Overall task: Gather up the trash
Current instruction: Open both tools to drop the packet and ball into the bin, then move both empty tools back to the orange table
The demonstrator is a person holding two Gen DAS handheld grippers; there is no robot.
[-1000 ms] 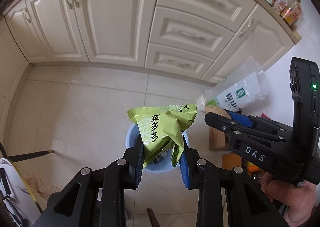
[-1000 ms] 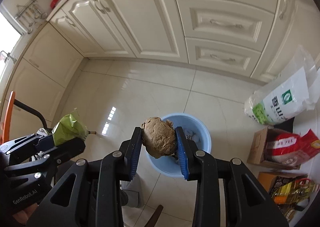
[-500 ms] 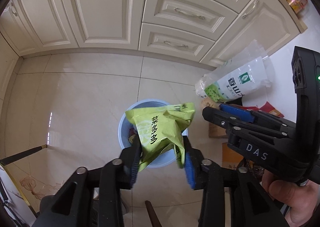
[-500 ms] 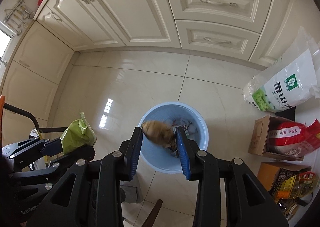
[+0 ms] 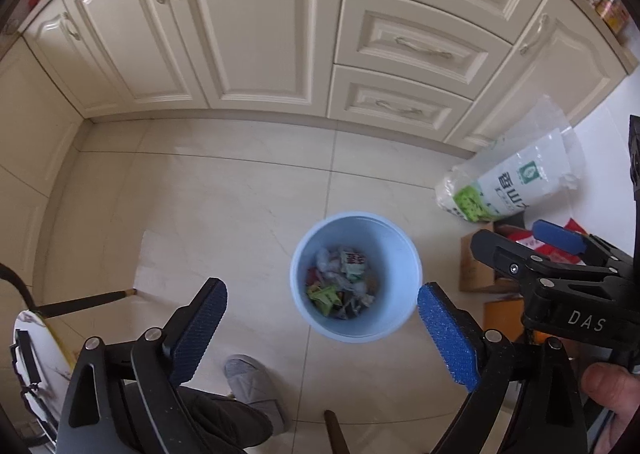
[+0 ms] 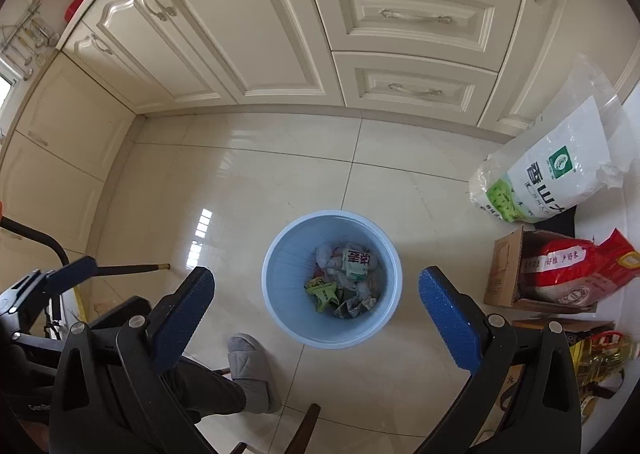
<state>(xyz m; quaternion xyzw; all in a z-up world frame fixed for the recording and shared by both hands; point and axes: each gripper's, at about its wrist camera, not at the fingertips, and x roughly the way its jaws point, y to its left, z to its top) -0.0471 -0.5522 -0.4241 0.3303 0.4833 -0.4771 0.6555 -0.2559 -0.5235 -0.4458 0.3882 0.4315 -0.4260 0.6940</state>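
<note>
Both tools hang above the blue trash bin point(image 5: 356, 278) on the kitchen floor point(image 5: 224, 198). The left tool point(image 5: 322, 318) and right tool point(image 6: 316, 310) have just been opening, jaws wide and empty. The green wrapper point(image 5: 322, 294) lies inside among litter. Before moving on, check nothing clings to the pads.

My right gripper point(image 5: 560, 254), at three o'clock, reads "DAS"; the white sack point(image 6: 552, 174) at two o'clock reads "香山".

You've got bright, even daylight, prob. from a window at far left. Glare patch on the floor tiles point(image 6: 202, 232), soft shadow beside the bin point(image 6: 280, 282). Heavy fisheye bend w/ dark corners; cabinets point(image 5: 248, 14) curve. Both views sharp, no motion blur.
</note>
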